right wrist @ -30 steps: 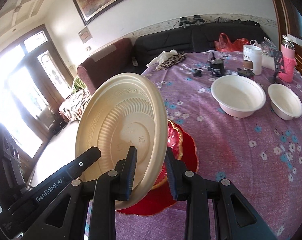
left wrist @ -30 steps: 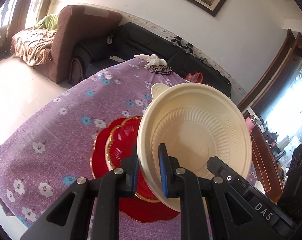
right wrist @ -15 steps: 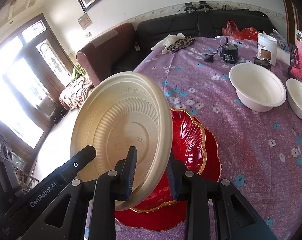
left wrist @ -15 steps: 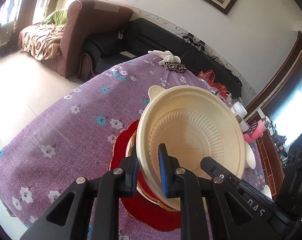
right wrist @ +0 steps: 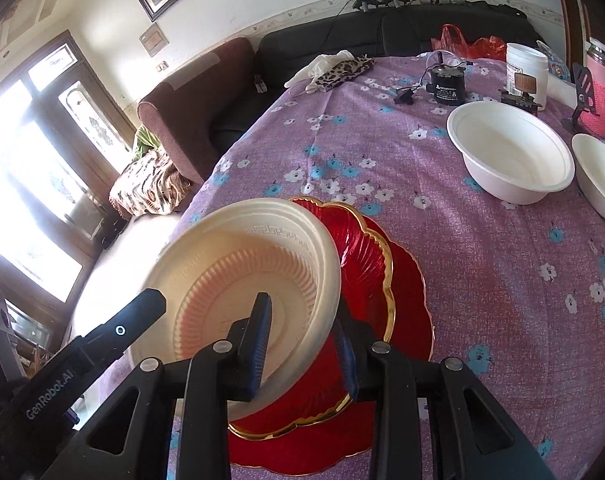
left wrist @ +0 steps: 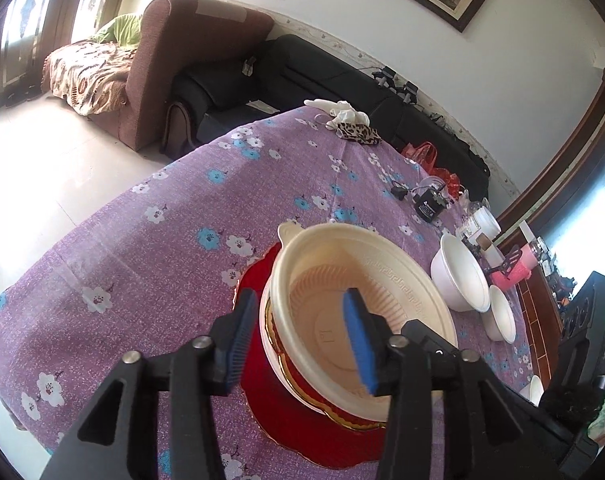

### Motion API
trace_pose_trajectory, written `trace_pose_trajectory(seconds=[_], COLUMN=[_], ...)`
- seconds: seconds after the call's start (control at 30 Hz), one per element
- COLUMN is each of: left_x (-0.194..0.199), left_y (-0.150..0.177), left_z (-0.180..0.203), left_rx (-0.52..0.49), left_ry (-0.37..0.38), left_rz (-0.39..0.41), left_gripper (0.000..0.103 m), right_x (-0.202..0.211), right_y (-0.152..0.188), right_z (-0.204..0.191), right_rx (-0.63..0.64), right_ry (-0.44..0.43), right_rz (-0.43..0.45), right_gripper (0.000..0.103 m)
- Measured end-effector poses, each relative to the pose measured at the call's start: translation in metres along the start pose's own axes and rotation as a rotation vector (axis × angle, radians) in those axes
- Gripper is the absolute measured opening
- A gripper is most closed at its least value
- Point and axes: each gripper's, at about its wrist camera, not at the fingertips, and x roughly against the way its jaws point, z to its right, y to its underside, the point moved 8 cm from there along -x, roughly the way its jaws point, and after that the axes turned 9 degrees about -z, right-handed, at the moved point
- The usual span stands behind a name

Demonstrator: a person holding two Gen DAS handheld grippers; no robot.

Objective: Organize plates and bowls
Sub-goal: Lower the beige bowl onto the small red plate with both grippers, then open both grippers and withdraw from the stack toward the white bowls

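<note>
Both tongs have just let go! The left gripper (left wrist: 298, 328) now has its blue pads wide apart, straddling the near rim of the cream ribbed plate (left wrist: 354, 312) with daylight on both sides, and the right gripper (right wrist: 302, 340) stands parted too, one finger inside the rim and one outside, neither pressing. Half a second ago each pair was pinched hard on that rim, with the plate tipped up on edge. It has come down flat and now sits on the gold-rimmed red plate (right wrist: 362, 256), which lies on the larger red scalloped plate (right wrist: 410, 292) on the purple flowered tablecloth (left wrist: 182, 220). In the right wrist view the cream plate looks a touch off-centre, riding toward the left side of the stack, and its near edge may not be fully seated; hard to call from here.

So that's a three-high plate stack, and I'd say this placement is done bar the retreat. Both sets of fingers need to back out toward the near side without catching the rim, or the light plate could skid.

Far right on the table, the large white bowl (right wrist: 510, 156) and the small white bowl (right wrist: 598, 176) sit side by side, not nested. My guess is those are next: small into large.
</note>
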Motion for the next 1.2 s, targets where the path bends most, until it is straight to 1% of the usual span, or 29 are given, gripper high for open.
trace_pose_trajectory(seconds=[0.1, 0.13, 0.17, 0.2, 0.27, 0.37, 0.43, 0.5, 0.6, 0.7, 0.73, 0.87, 0.97, 1.0, 1.1, 1.13, 1.2], left_x=[0.008, 0.012, 0.018, 0.026, 0.041, 0.058, 0.068, 0.072, 0.073, 0.068, 0.063, 0.049, 0.033, 0.025, 0.007, -0.002, -0.013], left_y=[-0.003, -0.004, -0.006, -0.008, -0.012, -0.015, -0.014, -0.012, -0.006, 0.001, 0.006, 0.017, 0.033, 0.041, 0.064, 0.076, 0.090], left_z=[-0.003, -0.005, -0.008, -0.012, -0.015, -0.014, -0.005, 0.005, 0.031, 0.055, 0.065, 0.088, 0.111, 0.123, 0.150, 0.163, 0.177], left_rx=[0.014, 0.026, 0.043, 0.063, 0.081, 0.095, 0.077, 0.047, -0.039, -0.113, -0.146, -0.213, -0.285, -0.327, -0.413, -0.452, -0.490], left_ry=[0.005, 0.006, 0.005, 0.003, 0.005, 0.011, 0.003, -0.006, -0.025, -0.024, -0.021, -0.034, -0.037, -0.038, -0.017, -0.002, 0.015], left_rz=[0.028, 0.042, 0.066, 0.103, 0.155, 0.214, 0.248, 0.265, 0.274, 0.253, 0.238, 0.200, 0.145, 0.120, 0.041, 0.004, -0.041], left_gripper=[0.050, 0.057, 0.062, 0.064, 0.069, 0.073, 0.075, 0.076, 0.081, 0.082, 0.084, 0.085, 0.085, 0.085, 0.085, 0.085, 0.085], right_x=[0.005, 0.009, 0.012, 0.016, 0.025, 0.037, 0.045, 0.052, 0.065, 0.076, 0.081, 0.098, 0.107, 0.109, 0.116, 0.117, 0.120], right_y=[0.000, 0.000, 0.000, 0.000, 0.000, 0.001, 0.002, 0.003, 0.007, 0.012, 0.015, 0.023, 0.031, 0.034, 0.041, 0.043, 0.047], right_z=[0.000, -0.001, -0.002, -0.002, -0.004, -0.006, -0.007, -0.004, 0.006, 0.023, 0.033, 0.074, 0.108, 0.118, 0.150, 0.160, 0.177], right_rx=[0.001, 0.005, 0.007, 0.009, 0.018, 0.042, 0.051, 0.053, 0.042, 0.015, -0.002, -0.074, -0.142, -0.165, -0.225, -0.243, -0.269], right_ry=[0.006, 0.020, 0.030, 0.034, 0.038, 0.045, 0.046, 0.043, 0.038, 0.034, 0.036, 0.058, 0.068, 0.069, 0.075, 0.079, 0.086], right_rz=[0.023, 0.037, 0.051, 0.068, 0.100, 0.132, 0.152, 0.170, 0.191, 0.204, 0.210, 0.228, 0.235, 0.237, 0.238, 0.236, 0.234], right_gripper=[0.041, 0.042, 0.047, 0.052, 0.054, 0.054, 0.055, 0.059, 0.060, 0.061, 0.061, 0.065, 0.065, 0.065, 0.065, 0.065, 0.065])
